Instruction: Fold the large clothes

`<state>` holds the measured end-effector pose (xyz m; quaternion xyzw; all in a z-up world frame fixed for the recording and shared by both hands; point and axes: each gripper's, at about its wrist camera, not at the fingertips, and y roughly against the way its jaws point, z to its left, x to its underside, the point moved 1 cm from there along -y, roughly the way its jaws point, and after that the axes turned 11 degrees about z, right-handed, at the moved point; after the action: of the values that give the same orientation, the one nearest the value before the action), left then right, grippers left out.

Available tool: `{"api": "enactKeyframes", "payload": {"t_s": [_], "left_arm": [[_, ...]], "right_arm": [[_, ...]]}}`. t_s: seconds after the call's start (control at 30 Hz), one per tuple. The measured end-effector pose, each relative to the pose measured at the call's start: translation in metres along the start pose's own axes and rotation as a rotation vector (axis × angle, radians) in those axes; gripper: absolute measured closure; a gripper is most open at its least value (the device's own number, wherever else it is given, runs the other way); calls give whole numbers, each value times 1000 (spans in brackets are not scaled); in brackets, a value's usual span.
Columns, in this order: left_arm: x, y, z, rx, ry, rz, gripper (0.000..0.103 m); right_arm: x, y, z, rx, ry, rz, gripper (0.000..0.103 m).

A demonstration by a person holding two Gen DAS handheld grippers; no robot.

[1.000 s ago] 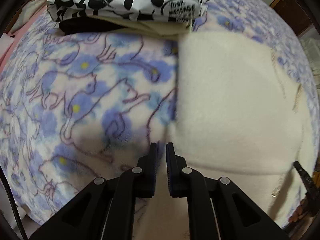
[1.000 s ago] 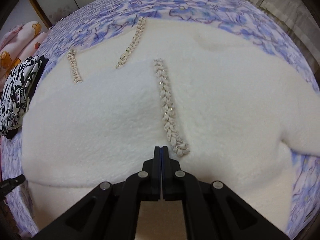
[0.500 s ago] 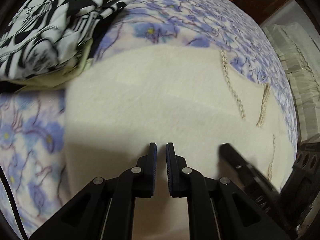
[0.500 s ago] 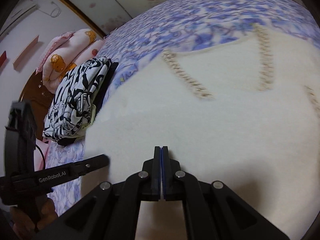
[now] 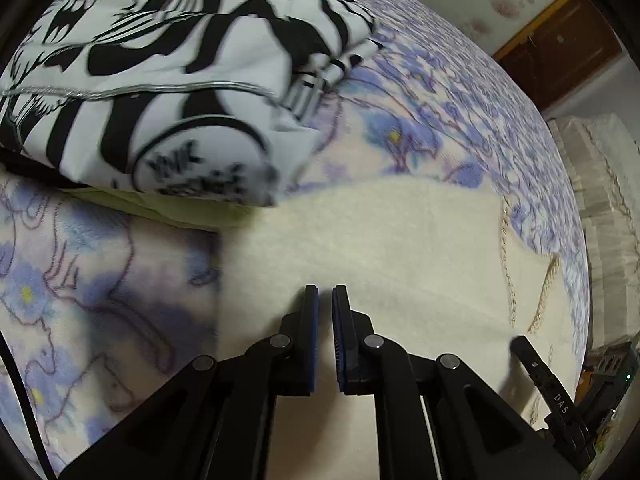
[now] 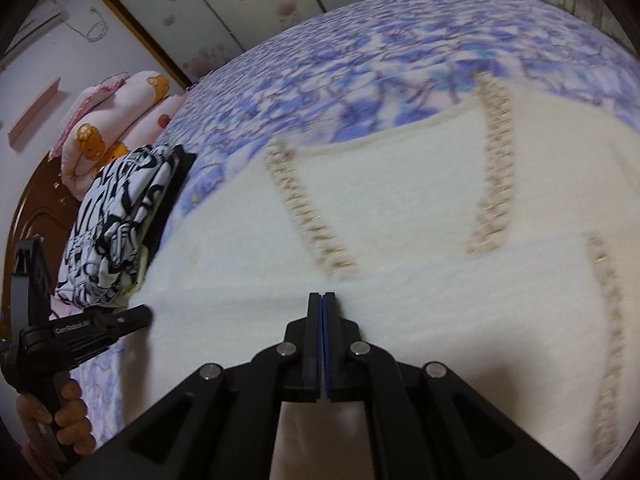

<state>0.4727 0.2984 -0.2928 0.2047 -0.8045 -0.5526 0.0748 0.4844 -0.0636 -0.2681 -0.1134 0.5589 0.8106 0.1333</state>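
A large cream fleece garment point(image 6: 400, 200) lies flat on the bed, with beige braided trims point(image 6: 304, 216) running across it. My right gripper point(image 6: 324, 296) hovers over its near part, pads pressed together with nothing between them. My left gripper point(image 5: 325, 292) hangs over the garment point(image 5: 380, 240) close to its left edge, jaws nearly closed with only a thin slit and no cloth in it. In the right wrist view the left gripper point(image 6: 100, 326) shows at the garment's left edge, held by a hand point(image 6: 60, 416).
A folded black-and-white printed pile point(image 5: 160, 80) sits on the blue floral bedspread point(image 5: 440, 92), touching the cream garment's far left corner. Pink bear pillows point(image 6: 108, 128) and a wooden headboard point(image 6: 36, 216) lie beyond it. The right gripper's fingertip point(image 5: 536, 364) shows at lower right.
Both grippers have travelled across the cream garment toward the printed pile, which now looms larger in the left wrist view. Neither pair of jaws has changed.
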Motion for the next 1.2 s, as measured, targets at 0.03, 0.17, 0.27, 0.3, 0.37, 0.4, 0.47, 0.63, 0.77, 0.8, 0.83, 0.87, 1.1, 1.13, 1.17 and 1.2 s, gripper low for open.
{"api": "enactKeyframes", "payload": {"t_s": [0.03, 0.17, 0.27, 0.3, 0.37, 0.4, 0.47, 0.63, 0.77, 0.8, 0.83, 0.87, 1.1, 1.13, 1.17, 1.2], "left_arm": [[-1, 1, 5, 9, 7, -2, 96], [-10, 4, 23, 55, 40, -25, 96], [-17, 0, 27, 43, 36, -48, 96], [-19, -2, 27, 36, 33, -56, 96], [-21, -3, 31, 33, 33, -60, 97], [-22, -4, 34, 38, 37, -58, 97], [-23, -9, 39, 66, 45, -50, 98], [-29, -17, 53, 135, 34, -11, 102], [-31, -20, 41, 67, -51, -5, 102], [-30, -21, 37, 49, -67, -9, 102], [-30, -22, 36, 45, -70, -12, 102], [-29, -24, 37, 50, -67, -17, 102], [-27, -28, 40, 73, -79, -42, 102], [-28, -28, 37, 61, -75, -39, 102], [-27, -26, 36, 45, -70, -37, 102], [-26, -23, 32, 30, -67, -36, 102]], "right_arm": [[-1, 4, -7, 60, 0, -11, 103], [-3, 19, -49, 119, -91, -38, 103], [-4, 28, -68, 193, -131, -51, 103], [-4, 31, -73, 196, -151, -55, 103], [-3, 36, -83, 182, -205, -63, 103], [-2, 38, -87, 171, -228, -64, 103], [-1, 38, -92, 166, -266, -56, 103], [5, 25, -94, 175, -330, -61, 103], [11, 20, -100, 150, -403, -84, 103], [12, 19, -101, 144, -416, -86, 103], [12, 19, -101, 143, -422, -89, 103], [13, 18, -101, 149, -416, -93, 103], [16, 18, -103, 130, -400, -123, 103], [16, 19, -104, 125, -403, -124, 103], [15, 20, -103, 124, -405, -122, 103], [14, 21, -102, 132, -399, -110, 103]]}}
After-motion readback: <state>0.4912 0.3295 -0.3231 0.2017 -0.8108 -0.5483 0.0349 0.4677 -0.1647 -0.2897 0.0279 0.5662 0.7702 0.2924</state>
